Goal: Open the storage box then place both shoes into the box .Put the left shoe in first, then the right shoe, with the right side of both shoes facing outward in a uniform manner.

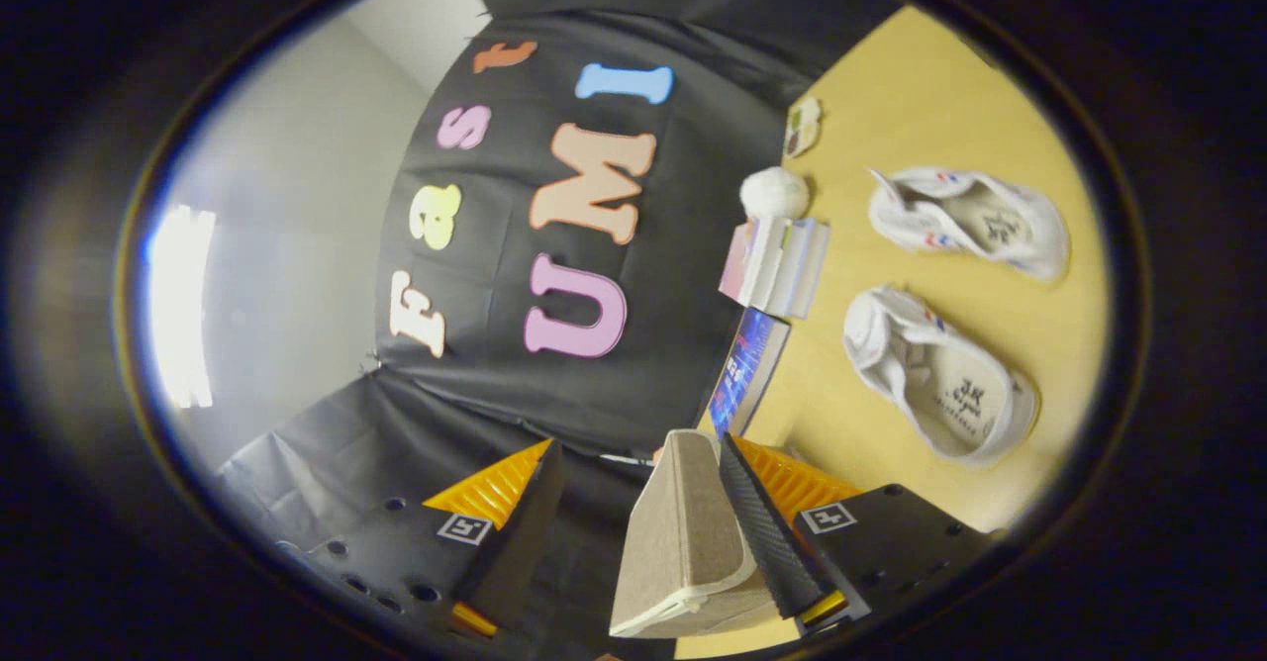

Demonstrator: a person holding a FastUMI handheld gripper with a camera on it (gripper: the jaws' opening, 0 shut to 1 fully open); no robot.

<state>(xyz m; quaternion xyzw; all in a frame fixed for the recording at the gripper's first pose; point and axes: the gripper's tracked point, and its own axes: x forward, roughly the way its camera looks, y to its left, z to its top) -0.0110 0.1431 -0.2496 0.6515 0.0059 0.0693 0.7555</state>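
A beige lid flap [683, 532] is touched by one finger of the spread gripper [633, 513]; two soft, light white shoes [940, 379] beyond are best gripped at the heel collar.

Claw [633, 532] fingers spread wide; beige lid [683, 532] leans against one finger, other finger clear of it. Beyond on bench [921, 87]: two white shoes [935, 376] [975, 221], apart, openings showing. Books [777, 265] and white ball [774, 192] near wall.
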